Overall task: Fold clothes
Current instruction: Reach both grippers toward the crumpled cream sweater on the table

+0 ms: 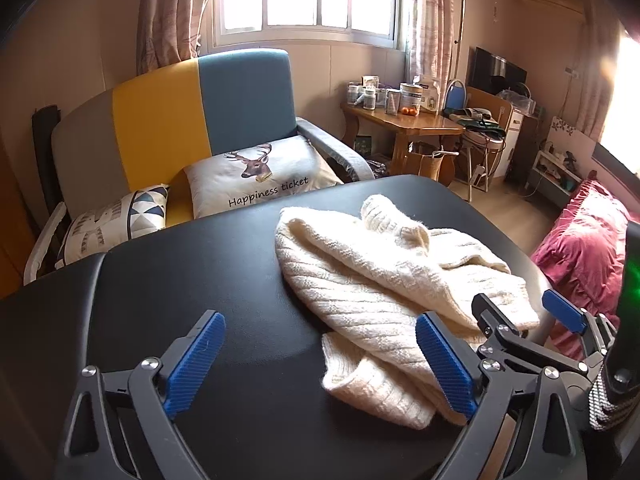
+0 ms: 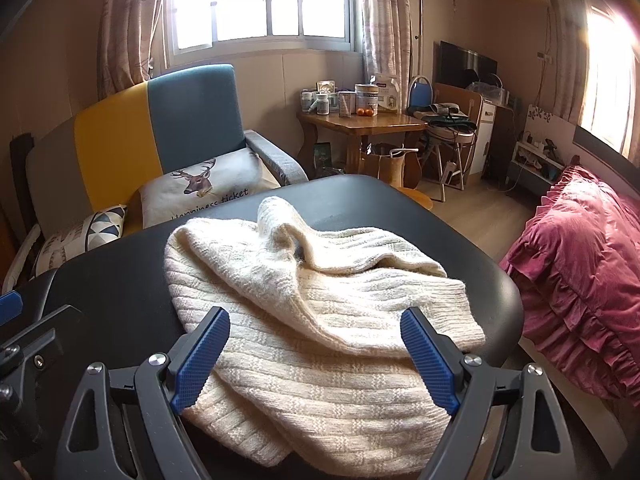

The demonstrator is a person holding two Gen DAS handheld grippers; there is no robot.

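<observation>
A cream ribbed knit sweater (image 1: 372, 276) lies crumpled on the black table (image 1: 192, 264), with a sleeve end curled up at its far side. My left gripper (image 1: 320, 332) hovers open above the table's near edge. Its left pad is over bare table and its right pad is over the sweater's near part. My right gripper (image 2: 316, 324) is open too, with the sweater (image 2: 304, 300) spread beneath and between its blue pads, nothing pinched. In the left wrist view, the right gripper (image 1: 520, 308) shows at the right edge.
A sofa (image 1: 192, 116) with a deer cushion (image 1: 256, 176) stands behind the table. A wooden side table (image 1: 404, 124) with jars is at the back. A red ruffled bedspread (image 2: 580, 264) lies to the right of the black table (image 2: 460, 240).
</observation>
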